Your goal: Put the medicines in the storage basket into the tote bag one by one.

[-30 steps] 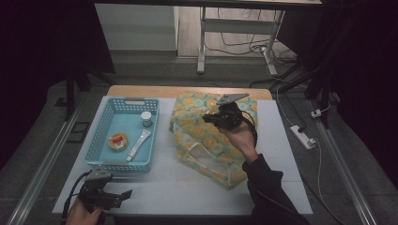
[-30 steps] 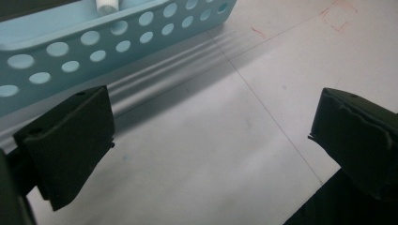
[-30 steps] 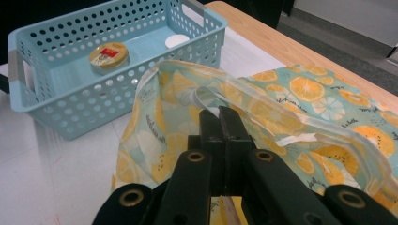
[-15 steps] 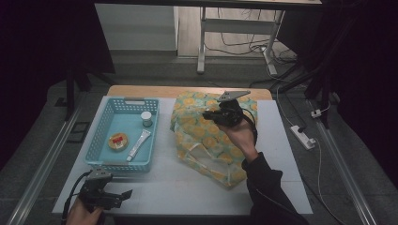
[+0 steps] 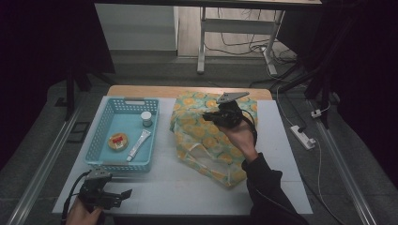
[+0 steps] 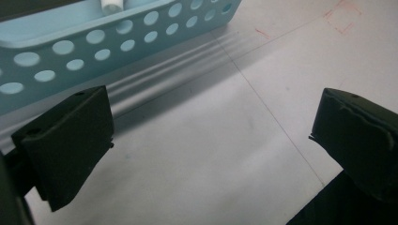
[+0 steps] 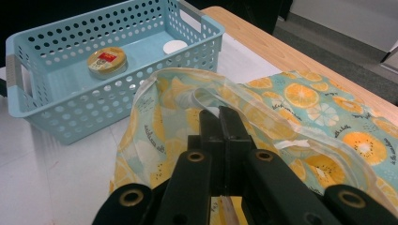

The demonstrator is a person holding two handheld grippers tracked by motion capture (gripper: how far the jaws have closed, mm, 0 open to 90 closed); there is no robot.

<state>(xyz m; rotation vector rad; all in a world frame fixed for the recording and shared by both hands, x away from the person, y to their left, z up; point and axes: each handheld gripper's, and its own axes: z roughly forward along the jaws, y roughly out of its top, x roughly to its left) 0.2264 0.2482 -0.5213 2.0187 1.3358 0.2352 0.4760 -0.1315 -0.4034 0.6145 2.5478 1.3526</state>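
Note:
A fabric bag [image 5: 202,140] printed with orange slices lies on the white table, right of a light blue basket [image 5: 104,123]. My right gripper [image 5: 207,116] hovers over the bag's upper part, held by a hand in a black sleeve. In the right gripper view the bag [image 7: 305,108] arches up around the right gripper [image 7: 219,112], whose jaws are shut on its pale rim strip. My left gripper [image 5: 123,195] rests at the table's front left corner. In the left gripper view the left gripper [image 6: 211,136] is open over bare table, beside the basket wall [image 6: 94,51].
The basket [image 7: 117,101] holds a round tin [image 5: 117,140], a white tube [image 5: 139,143] and a small white-lidded jar [image 5: 146,118]. A wooden strip [image 5: 141,90] runs along the table's far edge. A power strip [image 5: 302,137] lies on the floor at the right.

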